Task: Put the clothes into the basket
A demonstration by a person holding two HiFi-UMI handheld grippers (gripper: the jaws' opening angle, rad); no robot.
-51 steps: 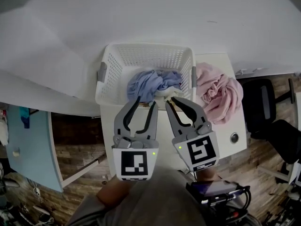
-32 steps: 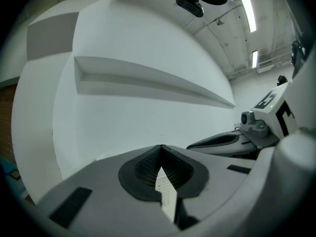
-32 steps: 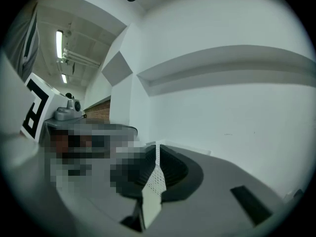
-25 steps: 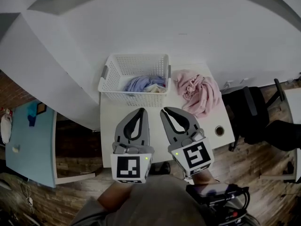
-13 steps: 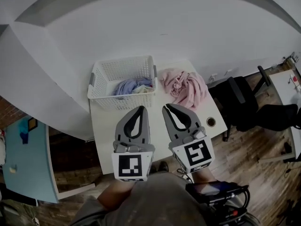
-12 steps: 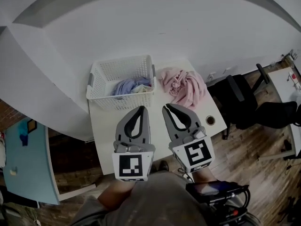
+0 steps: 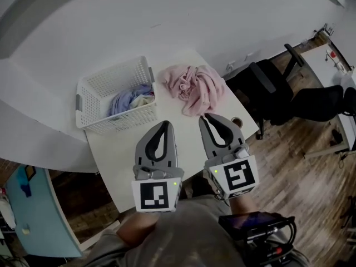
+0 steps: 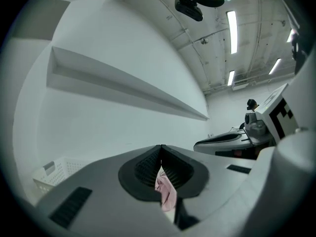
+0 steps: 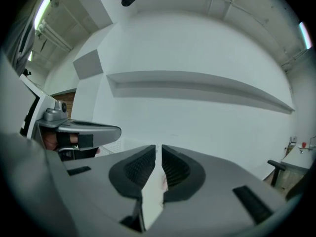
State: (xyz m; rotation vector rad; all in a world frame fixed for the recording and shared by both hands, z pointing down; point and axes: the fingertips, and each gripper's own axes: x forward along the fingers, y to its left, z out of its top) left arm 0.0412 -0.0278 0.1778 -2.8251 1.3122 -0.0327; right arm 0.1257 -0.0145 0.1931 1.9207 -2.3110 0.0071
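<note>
A white mesh basket [image 7: 95, 83] stands at the table's far left and holds a blue garment [image 7: 123, 100] and a pale one. To its right a crumpled pink garment [image 7: 194, 88] lies on the white table [image 7: 119, 149]. My left gripper [image 7: 165, 124] and right gripper [image 7: 208, 117] hover side by side over the table's near part, both shut and empty, well short of the clothes. In the left gripper view the pink garment [image 8: 166, 192] shows through the slit under the left gripper [image 8: 161, 147], with the basket [image 8: 55, 171] low at the left. The right gripper [image 9: 158, 147] points at the wall.
A black office chair [image 7: 268, 90] stands on the wood floor right of the table. A round cable hole [image 7: 237, 121] sits near the table's right edge. A light-blue surface [image 7: 33, 216] lies at the lower left. White walls back the table.
Two seconds ago both grippers stood open at the basket's near rim. They have since shut and pulled back from it, and the view has swung so basket and pink garment sit further left.
</note>
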